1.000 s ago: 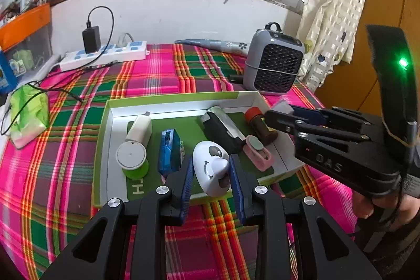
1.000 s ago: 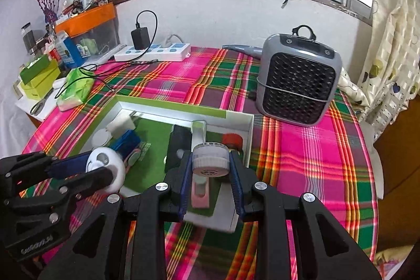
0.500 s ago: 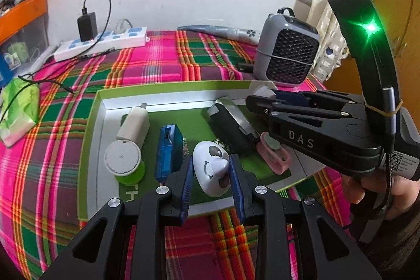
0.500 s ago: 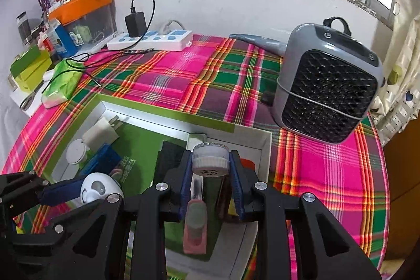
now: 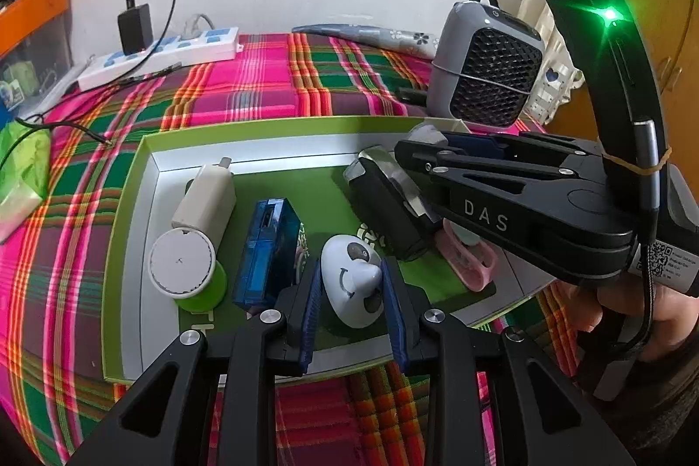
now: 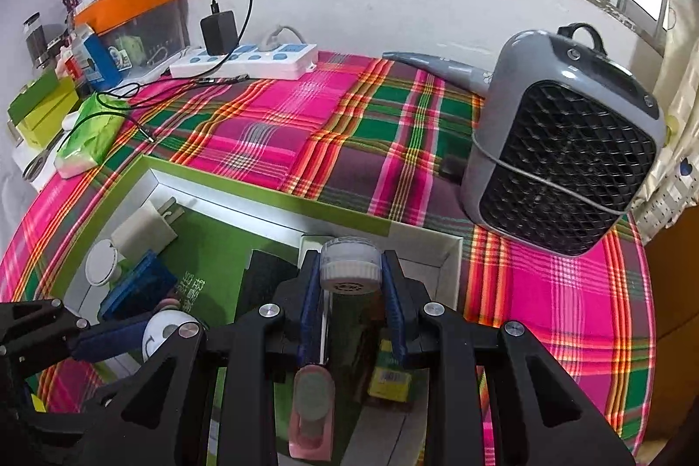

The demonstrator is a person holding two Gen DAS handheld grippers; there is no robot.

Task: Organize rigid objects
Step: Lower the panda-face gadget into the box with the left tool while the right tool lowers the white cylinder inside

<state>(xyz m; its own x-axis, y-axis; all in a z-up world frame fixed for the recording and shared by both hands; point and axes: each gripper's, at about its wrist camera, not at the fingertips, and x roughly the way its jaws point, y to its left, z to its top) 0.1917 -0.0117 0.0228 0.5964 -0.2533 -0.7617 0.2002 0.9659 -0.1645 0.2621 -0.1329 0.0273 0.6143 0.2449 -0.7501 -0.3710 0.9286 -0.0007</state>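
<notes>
A green tray [image 5: 144,147] with a white inner wall lies on the plaid cloth. My left gripper [image 5: 351,282] is shut on a white panda-faced gadget [image 5: 351,284], low over the tray's front. My right gripper [image 6: 349,278] is shut on a round white-capped device [image 6: 348,265] above the tray's right end [image 6: 454,247]. In the tray lie a white charger [image 5: 205,195], a white disc on a green base [image 5: 183,265], a blue box [image 5: 266,247], a black case [image 5: 384,204] and a pink holder [image 5: 467,265].
A grey fan heater [image 6: 563,160] stands right of the tray. A white power strip [image 6: 244,62] with a black adapter lies at the back. A green tissue pack [image 6: 87,134] and boxes sit at the left edge. A curtain hangs at the far right.
My right gripper has moved forward over the tray's right end with the device. My left gripper, still holding the panda gadget, has come closer to the tray.
</notes>
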